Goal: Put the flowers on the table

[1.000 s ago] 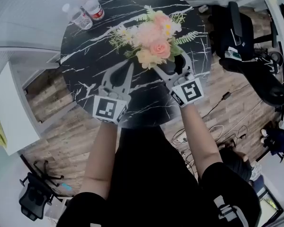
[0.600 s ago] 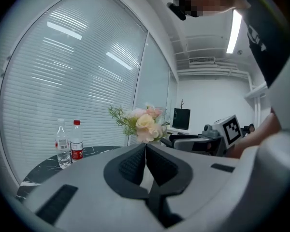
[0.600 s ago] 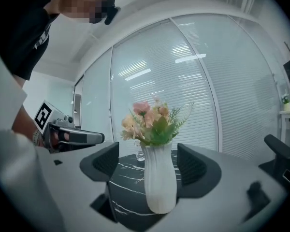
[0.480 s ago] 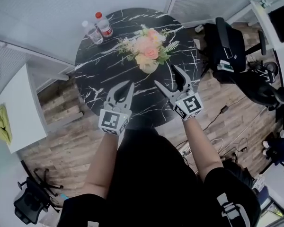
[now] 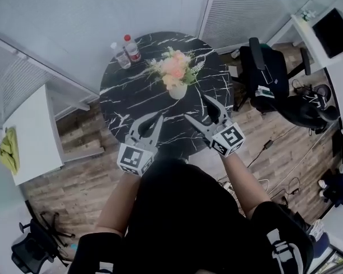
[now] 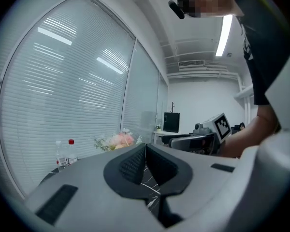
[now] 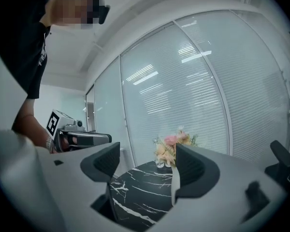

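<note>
Flowers (image 5: 174, 67) stood on the table (image 5: 131, 101), upper centre. Left gripper (image 5: 158, 117) jaws pressed together, right gripper (image 5: 198, 108) gaped empty. Task looked finished, nothing more needed.

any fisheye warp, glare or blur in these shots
Head view: strong fisheye bend at the edges, yet the flowers on the table look sharp. Left gripper view: dark round vignette, a bright ceiling light, light streaks reflected on the window blinds. Right gripper view: same round frame and streaks; flowers are clear.
</note>
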Demonstrator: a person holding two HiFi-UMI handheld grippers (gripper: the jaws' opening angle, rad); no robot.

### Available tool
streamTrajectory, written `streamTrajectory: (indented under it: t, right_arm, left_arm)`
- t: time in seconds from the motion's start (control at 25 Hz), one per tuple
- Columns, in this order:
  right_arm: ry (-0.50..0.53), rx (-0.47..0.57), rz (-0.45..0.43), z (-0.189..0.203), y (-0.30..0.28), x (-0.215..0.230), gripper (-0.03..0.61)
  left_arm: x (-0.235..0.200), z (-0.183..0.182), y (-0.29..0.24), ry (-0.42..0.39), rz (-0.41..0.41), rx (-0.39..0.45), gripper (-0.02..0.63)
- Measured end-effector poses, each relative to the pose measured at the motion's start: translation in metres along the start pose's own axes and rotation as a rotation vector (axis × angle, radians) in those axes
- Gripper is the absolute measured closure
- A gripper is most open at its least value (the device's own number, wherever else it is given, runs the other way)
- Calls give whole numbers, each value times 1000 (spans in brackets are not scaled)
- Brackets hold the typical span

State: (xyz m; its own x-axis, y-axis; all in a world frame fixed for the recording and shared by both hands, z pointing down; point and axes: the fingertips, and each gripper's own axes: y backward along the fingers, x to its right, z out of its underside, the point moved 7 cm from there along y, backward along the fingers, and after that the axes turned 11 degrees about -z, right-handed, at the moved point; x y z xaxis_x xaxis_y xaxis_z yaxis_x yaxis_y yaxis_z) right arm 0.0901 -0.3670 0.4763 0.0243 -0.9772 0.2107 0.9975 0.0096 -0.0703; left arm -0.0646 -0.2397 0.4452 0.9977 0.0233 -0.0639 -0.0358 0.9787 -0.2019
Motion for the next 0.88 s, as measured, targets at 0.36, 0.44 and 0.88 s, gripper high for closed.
streamTrajectory:
  t: [0.36,0.44,0.88]
  right_arm:
    - [77,28,-88,-54,22,-57,330]
    - [98,47,-102,-66,26,-67,451]
    - [168,68,-108,-97,20,-82,558]
  left_arm:
    - [39,-53,27,-14,68,68,600]
    - [44,-63,30,-24,83,81,600]
    - [51,-86,31,-33,113,116,601]
